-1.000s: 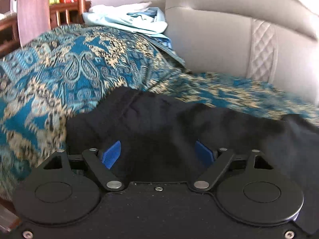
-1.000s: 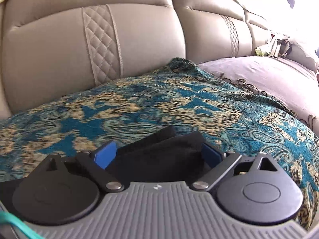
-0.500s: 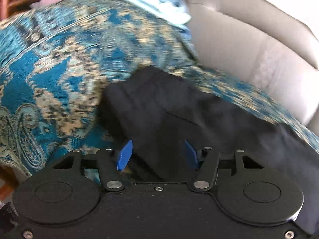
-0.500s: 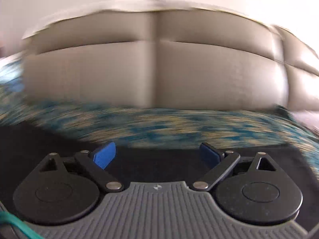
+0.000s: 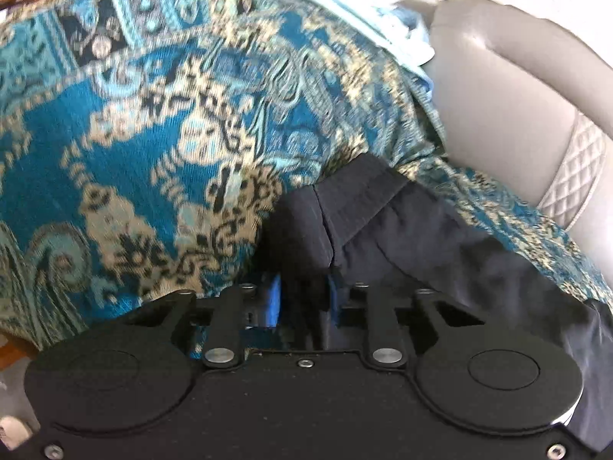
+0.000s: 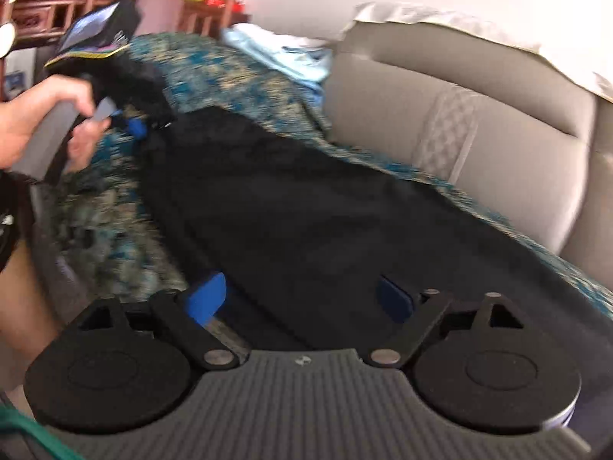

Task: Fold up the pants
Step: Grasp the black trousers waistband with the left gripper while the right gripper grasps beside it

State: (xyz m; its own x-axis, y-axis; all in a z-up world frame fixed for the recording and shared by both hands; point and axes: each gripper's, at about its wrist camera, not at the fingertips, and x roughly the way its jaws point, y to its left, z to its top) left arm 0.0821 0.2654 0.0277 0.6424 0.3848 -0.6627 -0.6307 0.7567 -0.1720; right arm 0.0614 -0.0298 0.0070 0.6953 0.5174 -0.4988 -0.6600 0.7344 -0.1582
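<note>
The left gripper (image 5: 304,299) is pinched narrow on a fold of the black pants (image 5: 402,230) at their end. The pants stretch across the patterned throw (image 5: 153,134) on the sofa (image 6: 479,122). The right gripper (image 6: 300,299) gapes wide over the pants, gripping nothing.

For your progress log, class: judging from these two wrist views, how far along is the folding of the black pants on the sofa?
Early stage. Done: the black pants lie stretched lengthwise on the patterned throw. In hand: the left gripper is shut on a bunched end of the fabric, while the right gripper is open over the other end. Left: no finished fold shows, so every fold remains.
</note>
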